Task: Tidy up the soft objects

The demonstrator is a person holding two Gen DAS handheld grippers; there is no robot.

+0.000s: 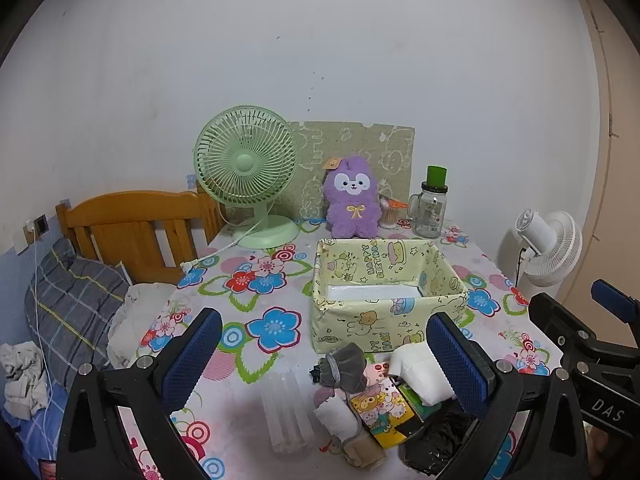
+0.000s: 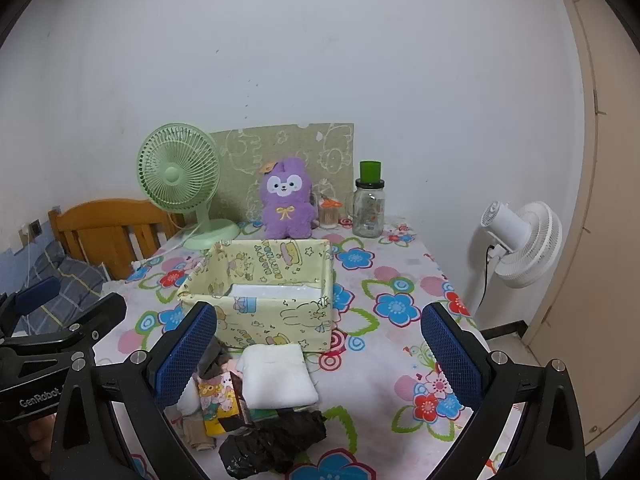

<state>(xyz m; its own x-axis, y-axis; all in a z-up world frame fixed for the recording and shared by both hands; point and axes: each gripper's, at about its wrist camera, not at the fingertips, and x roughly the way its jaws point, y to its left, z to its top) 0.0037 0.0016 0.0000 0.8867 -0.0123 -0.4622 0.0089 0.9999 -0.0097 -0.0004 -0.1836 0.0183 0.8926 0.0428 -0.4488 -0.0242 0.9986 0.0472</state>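
Evidently nothing sorted yet: left gripper [image 1: 324, 354] and right gripper [image 2: 318, 350] both hovered wide apart, empty. Soft pile [image 2: 256, 400] lay near the bare box [image 2: 276, 320] on the bench [image 2: 400, 344], presumably its destination.

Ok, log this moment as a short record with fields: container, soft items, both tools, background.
container: yellow patterned box, open top, nothing soft inside it that shows
soft items: white folded cloth, grey pouch, black crumpled piece, all piled on the table in front of the box
left tool: open, above the pile, holding nothing
right tool: open, above the pile, holding nothing
background: purple plush, green fan and glass jar at the table's far edge
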